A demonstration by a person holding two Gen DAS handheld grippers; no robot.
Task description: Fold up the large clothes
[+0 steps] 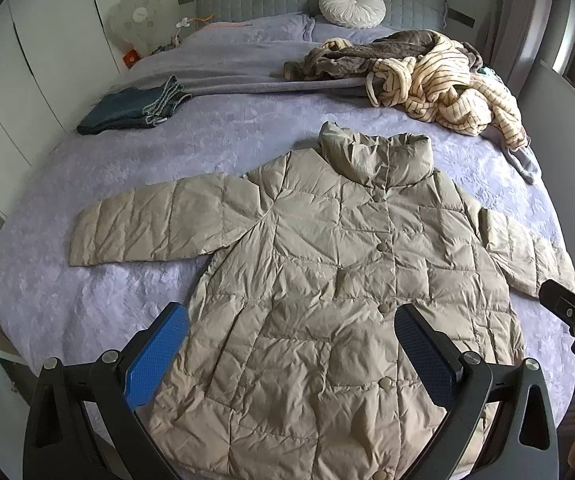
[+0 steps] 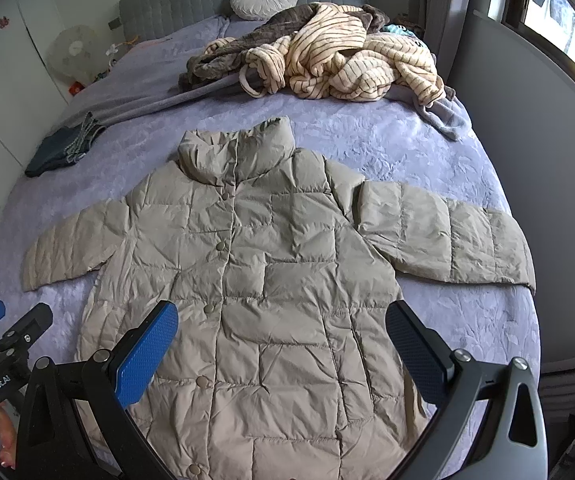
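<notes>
A beige quilted puffer jacket (image 1: 319, 264) lies flat and buttoned on the lavender bed, front up, both sleeves spread out to the sides; it also shows in the right wrist view (image 2: 271, 280). My left gripper (image 1: 291, 316) is open and empty, hovering above the jacket's lower body. My right gripper (image 2: 283, 312) is open and empty, above the lower body too. The right gripper's frame shows at the right edge of the left wrist view (image 1: 567, 312). The left gripper shows at the left edge of the right wrist view (image 2: 3, 328).
A pile of striped cream and brown fleece clothes (image 1: 427, 76) lies near the head of the bed. Folded dark jeans (image 1: 135, 106) sit at the left side. A round white cushion (image 1: 351, 4) leans on the grey headboard. A fan (image 1: 139, 20) and white wardrobes stand left.
</notes>
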